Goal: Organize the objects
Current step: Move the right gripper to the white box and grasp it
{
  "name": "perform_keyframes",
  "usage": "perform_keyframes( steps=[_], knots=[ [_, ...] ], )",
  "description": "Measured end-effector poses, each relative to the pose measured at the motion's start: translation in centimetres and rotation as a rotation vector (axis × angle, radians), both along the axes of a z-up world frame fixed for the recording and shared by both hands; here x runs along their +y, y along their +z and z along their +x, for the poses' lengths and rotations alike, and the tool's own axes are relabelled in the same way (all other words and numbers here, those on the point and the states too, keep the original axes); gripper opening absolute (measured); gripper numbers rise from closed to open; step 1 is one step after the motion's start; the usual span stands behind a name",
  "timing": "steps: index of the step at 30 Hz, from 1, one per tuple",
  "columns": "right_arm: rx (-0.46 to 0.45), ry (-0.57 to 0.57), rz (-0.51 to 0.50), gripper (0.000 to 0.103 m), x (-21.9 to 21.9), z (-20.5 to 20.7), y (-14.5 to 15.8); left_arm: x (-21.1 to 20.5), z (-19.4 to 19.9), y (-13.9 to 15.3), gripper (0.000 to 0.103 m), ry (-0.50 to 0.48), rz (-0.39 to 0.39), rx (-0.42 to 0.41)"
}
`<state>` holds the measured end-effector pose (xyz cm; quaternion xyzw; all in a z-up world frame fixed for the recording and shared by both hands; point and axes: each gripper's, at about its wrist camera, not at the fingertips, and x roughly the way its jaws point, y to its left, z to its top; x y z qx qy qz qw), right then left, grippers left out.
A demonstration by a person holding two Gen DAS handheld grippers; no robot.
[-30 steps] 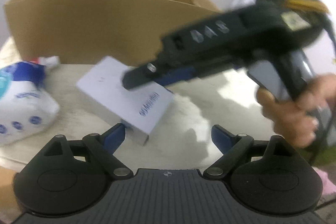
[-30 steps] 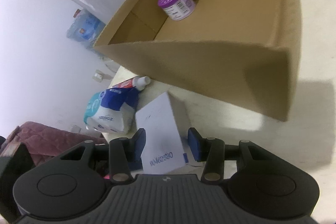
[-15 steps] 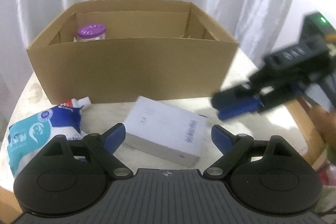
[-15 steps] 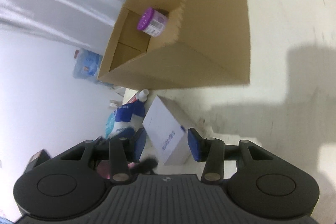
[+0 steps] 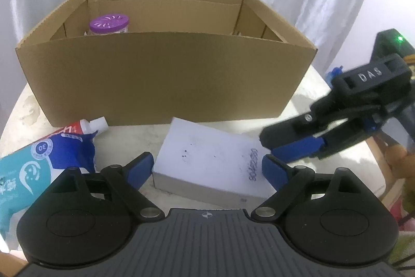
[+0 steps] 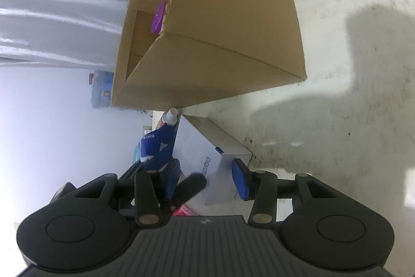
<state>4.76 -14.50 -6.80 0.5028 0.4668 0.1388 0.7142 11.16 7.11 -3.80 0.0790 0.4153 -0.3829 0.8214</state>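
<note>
A white carton (image 5: 207, 160) with a printed number lies flat on the pale round table, in front of an open cardboard box (image 5: 166, 79). My left gripper (image 5: 207, 168) is open, its fingers on either side of the carton's near end. My right gripper (image 5: 293, 149) comes in from the right, rolled on its side, at the carton's right end. In the right wrist view the right gripper (image 6: 207, 178) is open with the carton (image 6: 205, 149) between its fingers. A purple-lidded jar (image 5: 109, 24) stands inside the box at its back left.
A blue and white refill pouch (image 5: 44, 160) with a white spout lies left of the carton. White curtains hang behind the box. The table edge (image 5: 363, 147) curves close on the right. A pack of water bottles (image 6: 101, 90) sits on the floor beyond.
The right gripper let the carton down flat on the table, drew back to the right, then returned to its right end. The left gripper rose and pulled back, now straddling the carton.
</note>
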Motion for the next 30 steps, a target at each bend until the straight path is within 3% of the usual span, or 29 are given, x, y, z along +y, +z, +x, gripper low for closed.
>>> perform_keyframes(
  steps=[11,17,19,22,25,27,30],
  knots=[
    [-0.054,0.031,-0.116,0.051,1.2,2.2,1.1,1.5,-4.0,0.4,0.093,0.001,-0.015,0.048],
    [-0.106,0.025,-0.174,0.051,1.7,1.1,1.9,1.7,-5.6,0.5,0.092,0.017,0.035,-0.036],
    [-0.111,0.024,-0.192,0.051,1.6,0.3,2.0,0.8,-5.7,0.0,0.089,0.017,0.112,-0.072],
    [-0.120,0.030,-0.231,0.051,2.0,-0.2,1.9,-0.2,-5.7,-0.9,0.075,0.011,0.197,-0.103],
    [-0.128,0.041,-0.268,0.051,2.5,-0.2,1.6,-0.9,-5.6,-1.3,0.071,0.016,0.222,-0.121],
    [-0.130,0.051,-0.290,0.051,3.1,-0.1,1.4,-1.2,-5.7,-1.2,0.063,0.027,0.220,-0.122],
    [-0.148,0.060,-0.332,0.051,3.4,-0.4,1.6,-1.3,-5.6,-1.1,0.062,0.051,0.227,-0.114]
  ],
)
